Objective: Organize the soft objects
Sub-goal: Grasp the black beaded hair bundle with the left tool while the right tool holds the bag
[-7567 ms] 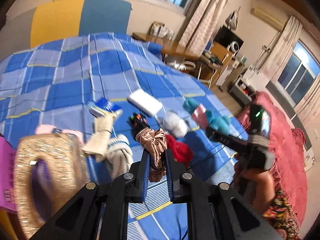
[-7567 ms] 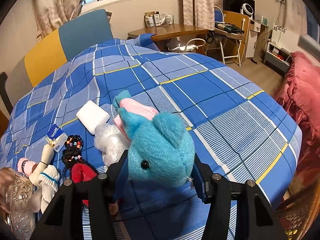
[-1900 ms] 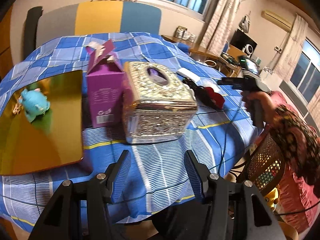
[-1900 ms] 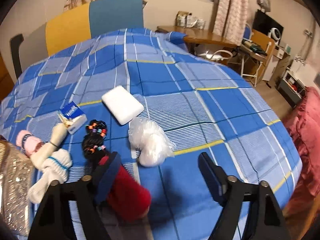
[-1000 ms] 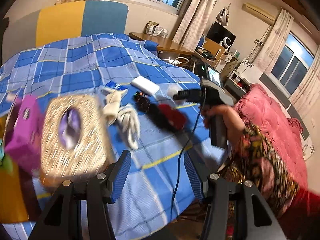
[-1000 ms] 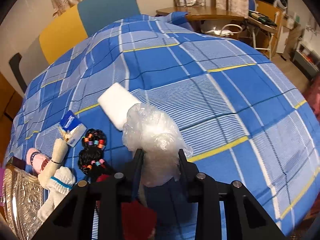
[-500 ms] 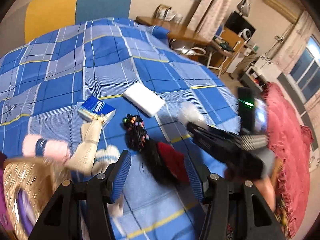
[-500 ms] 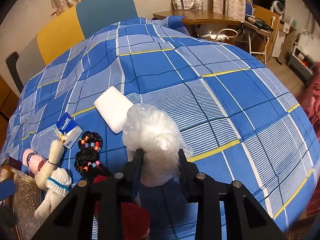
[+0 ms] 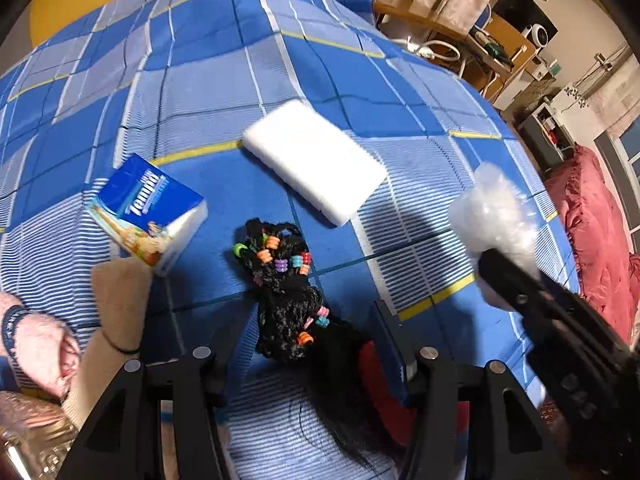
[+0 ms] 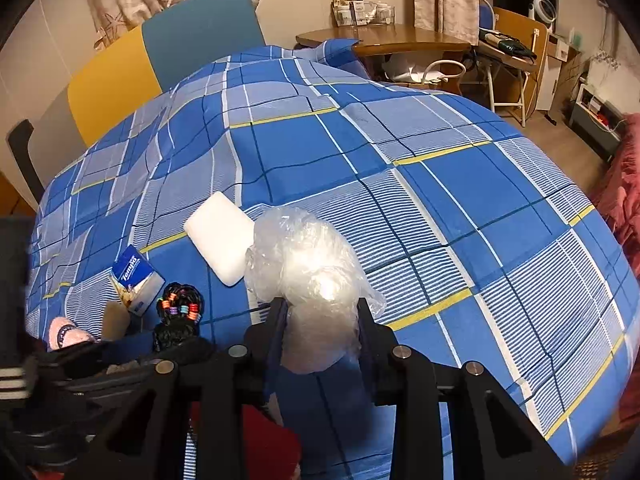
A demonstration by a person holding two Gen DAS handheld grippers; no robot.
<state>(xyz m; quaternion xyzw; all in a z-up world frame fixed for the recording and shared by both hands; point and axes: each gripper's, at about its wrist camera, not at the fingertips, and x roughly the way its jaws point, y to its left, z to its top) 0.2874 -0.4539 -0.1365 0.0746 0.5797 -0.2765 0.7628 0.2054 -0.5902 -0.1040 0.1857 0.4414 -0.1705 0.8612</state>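
A black braided hairpiece with coloured beads [image 9: 284,280] lies on the blue checked bedspread [image 9: 224,80], with a red soft thing [image 9: 380,380] at its near end. My left gripper [image 9: 312,328] hangs over them, open, a finger on each side and no pad pressing. My right gripper [image 10: 320,320] is shut on a crumpled clear plastic bag ball [image 10: 312,280], held just above the spread. The left wrist view shows that bag ball [image 9: 496,216] at the right, in the right gripper [image 9: 504,276]. The left gripper [image 10: 80,360] shows blurred at the lower left of the right wrist view.
A white foam pad [image 9: 316,160], a blue tissue pack [image 9: 148,208], a beige sock [image 9: 116,308] and a pink sock [image 9: 40,344] lie nearby. A gold box [image 9: 24,440] sits at the lower left. A desk [image 10: 384,36] and a red-covered seat [image 9: 600,232] stand off the bed.
My left gripper has swung down and toward the hairpiece, which now sits between its open fingers. The right gripper has kept still with the bag ball in it.
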